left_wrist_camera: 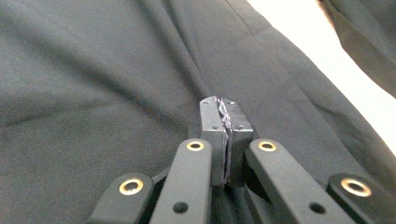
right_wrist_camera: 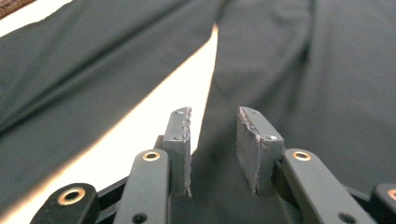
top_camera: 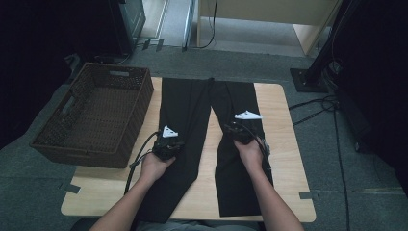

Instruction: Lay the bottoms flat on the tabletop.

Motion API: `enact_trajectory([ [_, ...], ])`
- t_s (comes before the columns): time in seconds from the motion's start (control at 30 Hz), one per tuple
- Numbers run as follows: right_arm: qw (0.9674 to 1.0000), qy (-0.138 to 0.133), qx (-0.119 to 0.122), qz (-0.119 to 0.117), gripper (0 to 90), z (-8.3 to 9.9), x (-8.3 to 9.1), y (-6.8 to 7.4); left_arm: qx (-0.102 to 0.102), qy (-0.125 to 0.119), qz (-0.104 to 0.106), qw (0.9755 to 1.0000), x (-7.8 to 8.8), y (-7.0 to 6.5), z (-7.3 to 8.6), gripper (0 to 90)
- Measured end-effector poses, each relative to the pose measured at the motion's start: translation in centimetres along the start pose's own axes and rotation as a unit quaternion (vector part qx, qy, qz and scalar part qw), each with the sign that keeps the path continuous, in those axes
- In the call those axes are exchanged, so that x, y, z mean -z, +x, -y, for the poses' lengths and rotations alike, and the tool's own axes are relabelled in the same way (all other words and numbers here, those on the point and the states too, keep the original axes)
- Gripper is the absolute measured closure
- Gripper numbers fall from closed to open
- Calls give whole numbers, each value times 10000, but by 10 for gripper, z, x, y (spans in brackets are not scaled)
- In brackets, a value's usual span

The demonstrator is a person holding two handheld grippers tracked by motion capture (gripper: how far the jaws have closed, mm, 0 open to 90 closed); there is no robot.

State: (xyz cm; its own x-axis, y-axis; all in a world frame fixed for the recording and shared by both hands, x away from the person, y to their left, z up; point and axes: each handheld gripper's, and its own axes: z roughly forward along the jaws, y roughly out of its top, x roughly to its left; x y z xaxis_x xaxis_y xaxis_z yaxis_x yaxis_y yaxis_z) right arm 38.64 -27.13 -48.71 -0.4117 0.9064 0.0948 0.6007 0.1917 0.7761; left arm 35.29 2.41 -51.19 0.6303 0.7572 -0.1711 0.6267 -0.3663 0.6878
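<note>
Black trousers (top_camera: 192,115) lay flat on the table (top_camera: 284,144), legs running lengthwise away from the person.

Left gripper (top_camera: 166,147) was pinched fully shut over the left leg; right gripper (top_camera: 235,130) hung part-open above the right leg's inner edge, nothing between its jaws. Wicker basket (top_camera: 91,115) at table's left, grey carpet (top_camera: 231,60) beyond.

The high view is dim and soft, its left and right edges almost black. In both gripper views the table (right_wrist_camera: 140,112) glares white, blown out beside the dark trousers (left_wrist_camera: 116,93). Jaws at the bottom of each frame are slightly blurred.
</note>
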Motion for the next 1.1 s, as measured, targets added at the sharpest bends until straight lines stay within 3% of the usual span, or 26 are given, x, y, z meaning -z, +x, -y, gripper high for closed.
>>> enact_trajectory([
  [0.13, 10000, 62, 69, 32, 628, -15, -18, 8, 28, -27, 37, 10000, -2, -2, 0, 897],
  [0.17, 9997, 91, 183, 119, 626, -21, -29, 10, 1, -27, 47, 10000, -2, -2, 0, 897],
  [0.4, 9971, 562, 361, 376, 632, -24, -63, 11, 50, -41, 73, 10000, -2, -2, 0, 897],
  [0.5, 9963, 584, 368, 510, 641, -24, -68, 11, 30, -40, 61, 10000, -2, -2, 0, 897],
  [0.57, 9970, 555, 106, 525, 682, -25, -72, 8, 33, -41, 70, 10000, -2, -2, 0, 897],
  [0.7, 9961, 611, 155, 611, 871, -28, -74, 12, 39, -46, 79, 10000, -2, -1, 0, 897],
  [0.73, 9961, 611, 155, 611, 871, -28, -74, 12, 43, -43, 82, 9999, -2, -1, 0, 897],
  [0.83, 9955, 857, -290, 263, 895, -39, -76, 18, 42, -14, 108, 9999, -1, 0, 0, 897],
  [0.9, 9962, 762, -416, 15, 897, -44, -77, 24, 51, -15, 111, 9999, -1, 0, 0, 897],
  [0.97, 9965, 738, -387, -97, 896, -50, -79, 36, 47, -9, 116, 9999, -1, 0, 0, 897],
  [1.03, 9967, 764, -168, -195, 900, -52, -83, 46, 43, 1, 117, 9999, -1, 1, 0, 897],
  [1.1, 9958, 783, -128, -460, 810, -51, -87, 52, 35, 24, 107, 9999, 0, 2, 0, 897],
])
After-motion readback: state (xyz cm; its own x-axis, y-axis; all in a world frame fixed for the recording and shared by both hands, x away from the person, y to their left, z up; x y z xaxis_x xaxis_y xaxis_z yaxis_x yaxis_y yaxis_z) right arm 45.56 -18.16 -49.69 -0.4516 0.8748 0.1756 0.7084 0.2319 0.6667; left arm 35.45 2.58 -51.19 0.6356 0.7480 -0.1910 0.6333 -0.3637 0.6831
